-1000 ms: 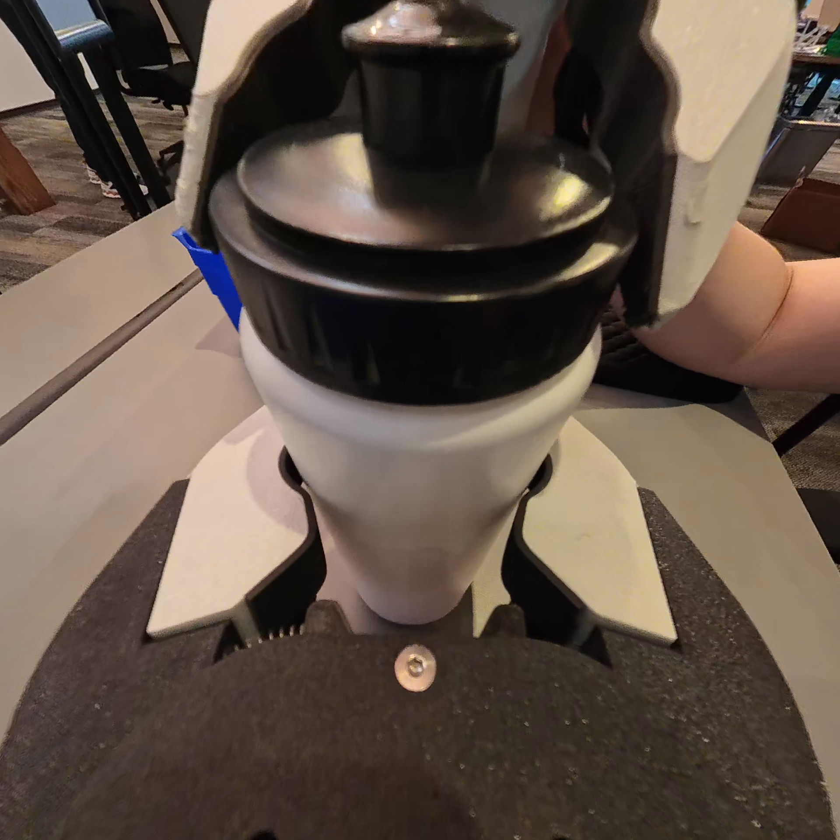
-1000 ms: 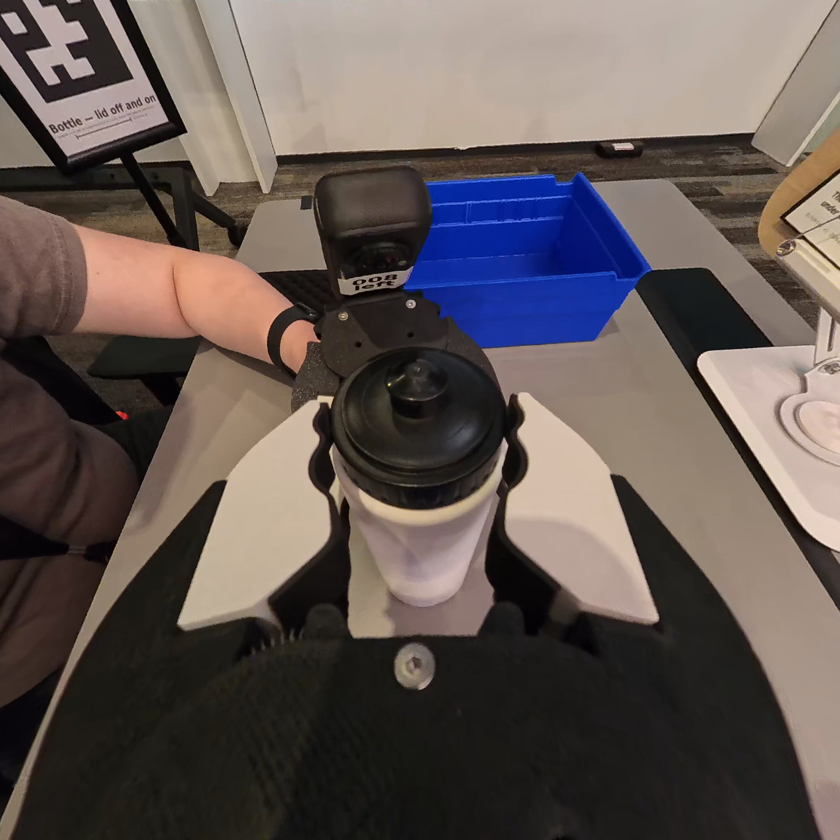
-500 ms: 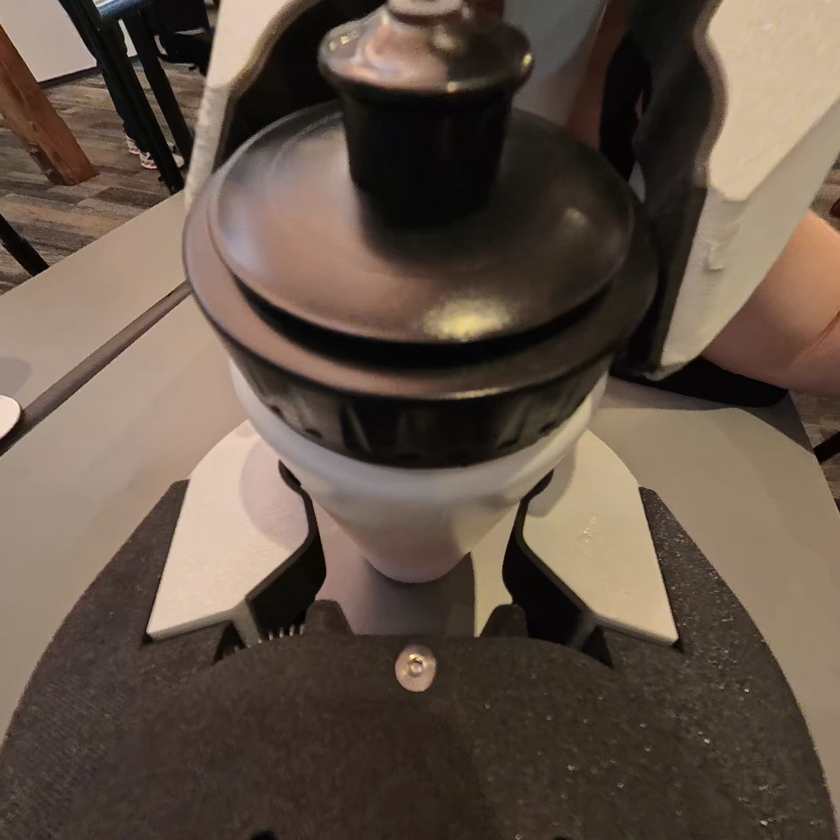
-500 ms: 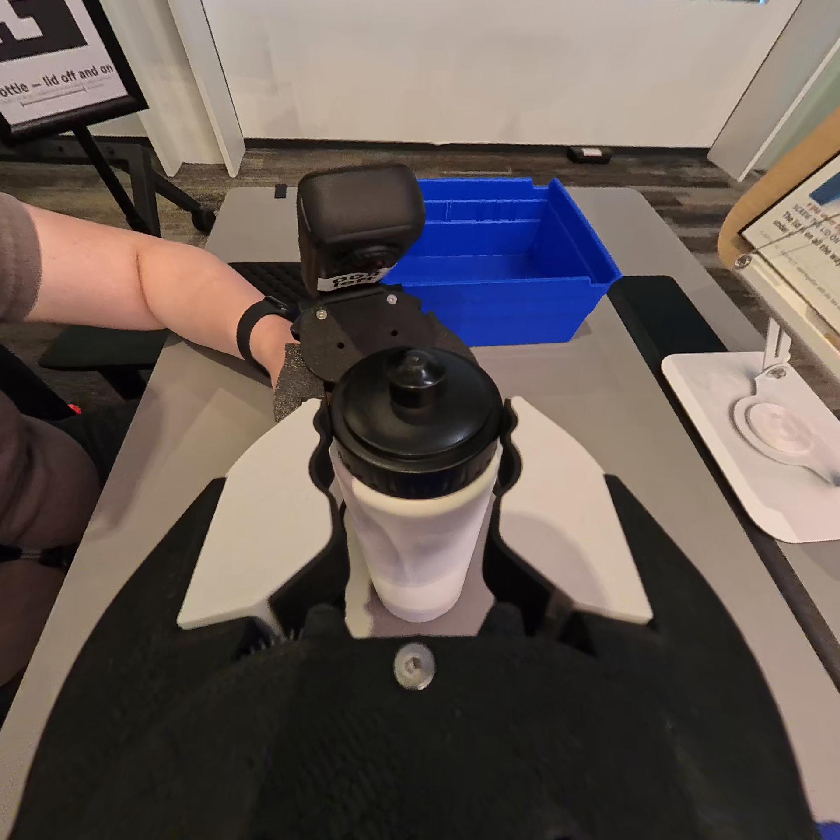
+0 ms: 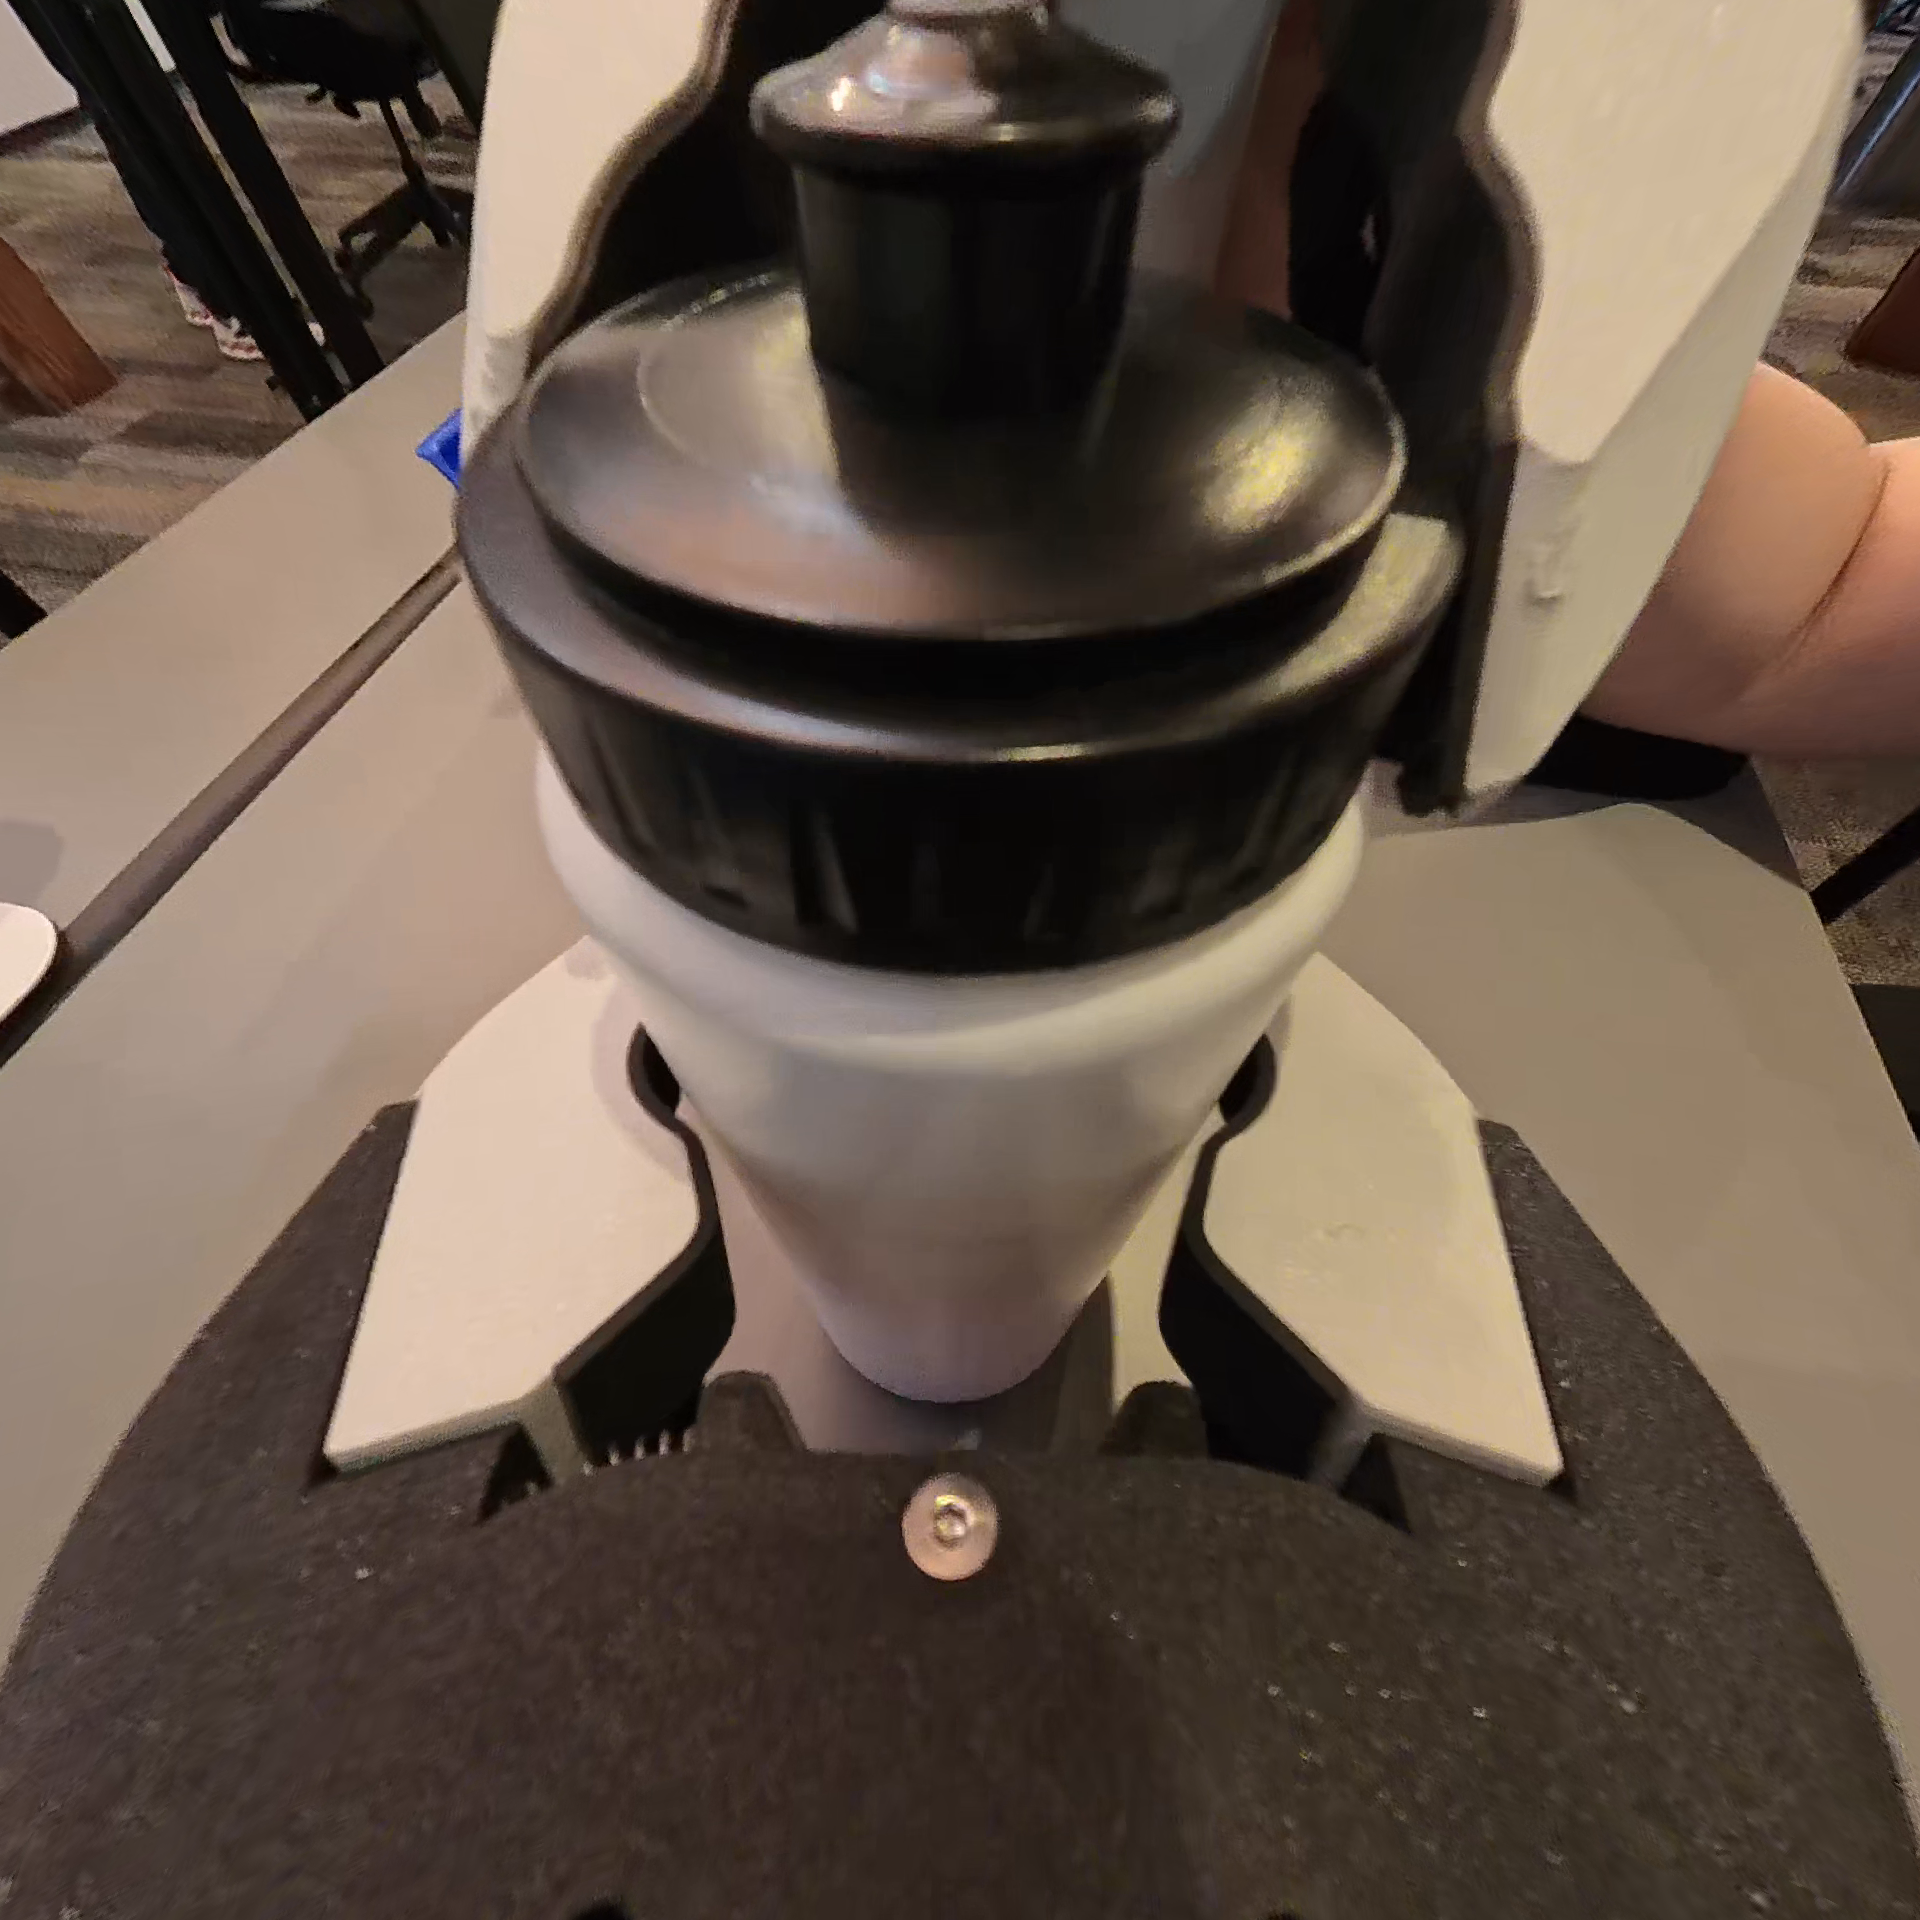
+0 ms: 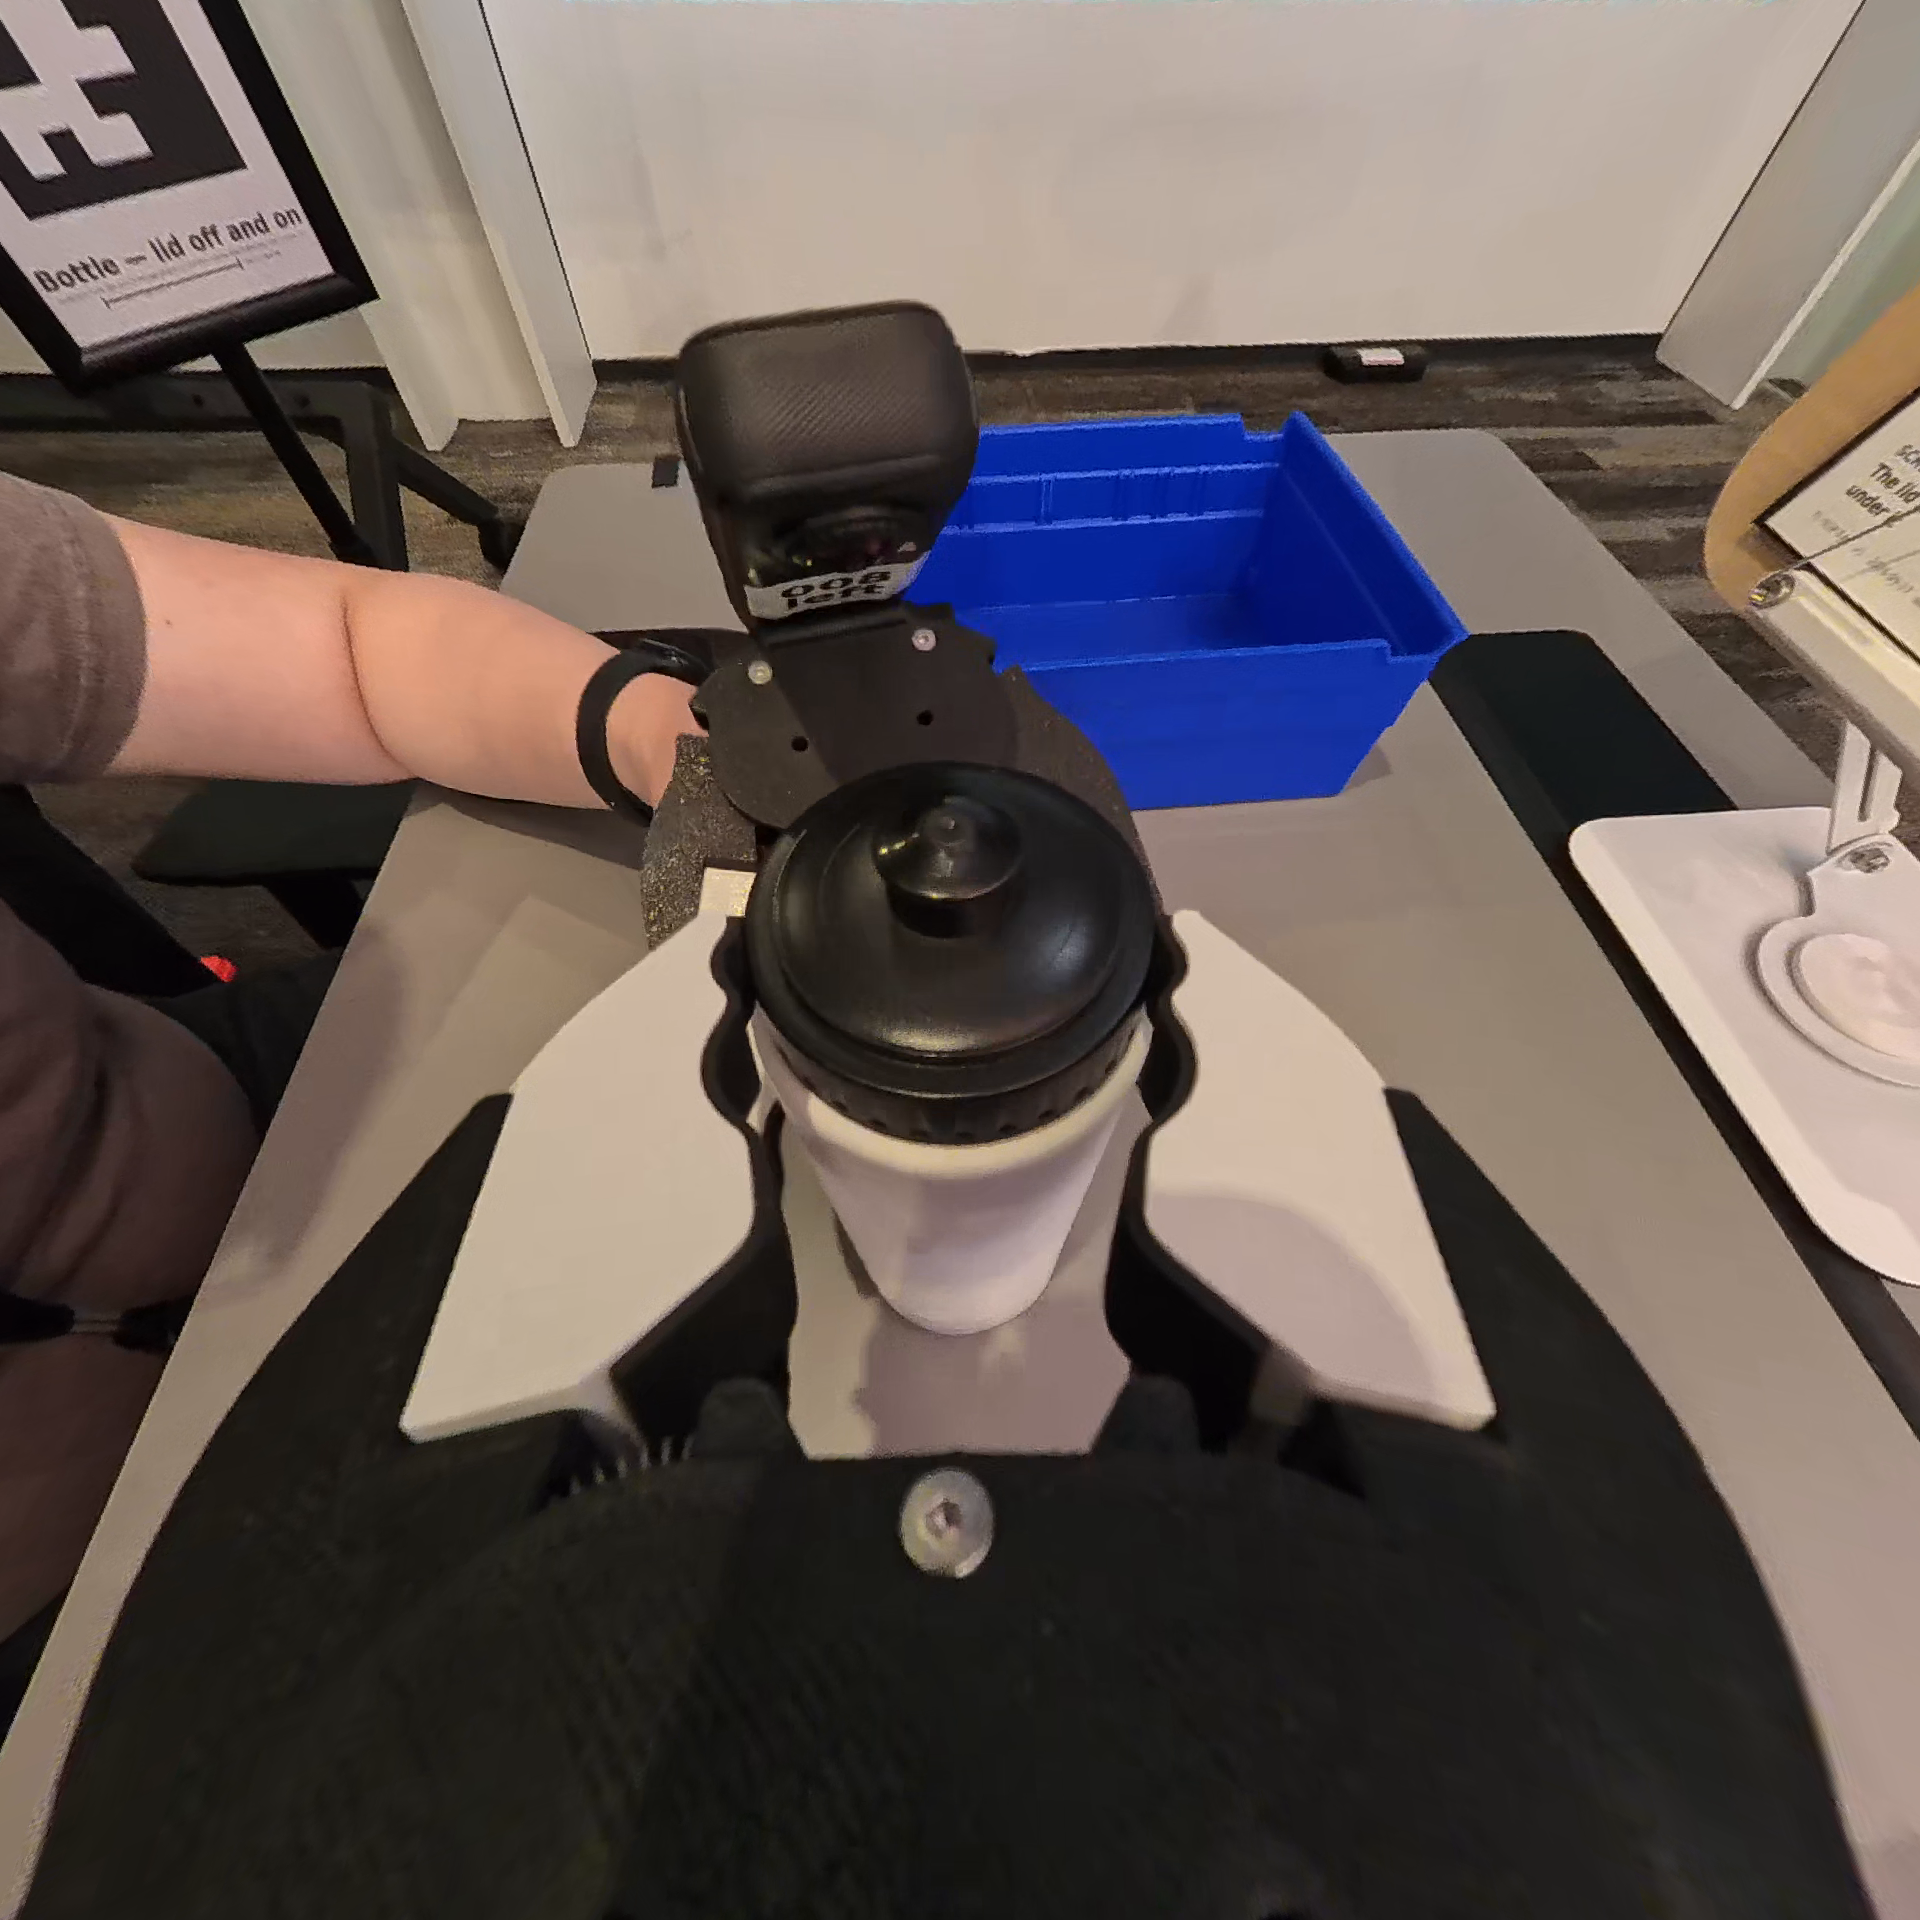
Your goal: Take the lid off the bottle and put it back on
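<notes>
Grey tabletop (image 6: 1351,935) carried a blue plastic bin (image 6: 1195,665) at its far edge; the left gripper (image 5: 951,1195) clamped the white plastic bottle (image 5: 935,1122), the right gripper (image 6: 945,1029) its black screw lid (image 6: 945,977).

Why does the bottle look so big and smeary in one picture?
Left wrist view: the lid sits very near the wide-angle lens, so it bulges, slightly smeared, with light glinting on top. Right wrist view: the bottle looks smaller and sharper; the table edges bend.
</notes>
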Motion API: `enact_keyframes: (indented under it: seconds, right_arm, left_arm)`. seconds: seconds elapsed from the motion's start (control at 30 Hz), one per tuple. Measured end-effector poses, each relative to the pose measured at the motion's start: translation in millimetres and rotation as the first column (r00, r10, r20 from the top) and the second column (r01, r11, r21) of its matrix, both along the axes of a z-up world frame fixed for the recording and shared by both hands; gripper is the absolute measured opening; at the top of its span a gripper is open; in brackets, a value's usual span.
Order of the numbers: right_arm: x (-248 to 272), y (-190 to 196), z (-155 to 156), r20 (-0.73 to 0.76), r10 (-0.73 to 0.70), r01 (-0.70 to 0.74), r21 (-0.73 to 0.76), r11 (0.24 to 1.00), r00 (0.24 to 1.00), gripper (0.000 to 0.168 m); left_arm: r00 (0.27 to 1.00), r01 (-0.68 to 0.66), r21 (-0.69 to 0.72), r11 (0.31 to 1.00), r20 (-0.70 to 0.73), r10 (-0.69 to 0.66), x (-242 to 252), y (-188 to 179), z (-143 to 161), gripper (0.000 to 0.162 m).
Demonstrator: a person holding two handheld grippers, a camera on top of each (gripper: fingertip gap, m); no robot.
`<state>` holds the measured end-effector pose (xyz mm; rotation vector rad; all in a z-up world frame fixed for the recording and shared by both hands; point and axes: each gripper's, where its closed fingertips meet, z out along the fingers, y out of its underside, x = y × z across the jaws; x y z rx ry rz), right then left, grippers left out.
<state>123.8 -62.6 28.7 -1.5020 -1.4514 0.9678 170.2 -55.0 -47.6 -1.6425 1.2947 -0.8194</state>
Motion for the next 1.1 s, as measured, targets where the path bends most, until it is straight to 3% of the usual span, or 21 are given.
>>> enact_keyframes:
  seconds: [0.07,0.3,0.77,1.1]
  right_arm:
    - [-2,-5,0,0.019,0.010,-0.011,0.021,1.000,1.000,0.075]
    - [-4,-1,-1,-0.001,-0.016,0.016,-0.002,1.000,1.000,0.075]
    - [-4,5,-1,0.001,-0.067,0.067,-0.054,0.996,0.998,0.074]
    - [-1,0,2,-0.022,0.000,0.000,0.029,1.000,1.000,0.075]
  left_arm:
    - [0.999,0.018,0.019,1.000,0.042,-0.018,4,-3,5,0.123]
    - [0.974,0.038,-0.007,0.999,0.224,-0.035,8,-4,21,0.106]
    - [0.981,-0.019,-0.043,0.999,0.193,0.026,5,2,19,0.103]
    - [0.989,0.009,-0.011,1.000,0.149,-0.007,9,-3,16,0.103]
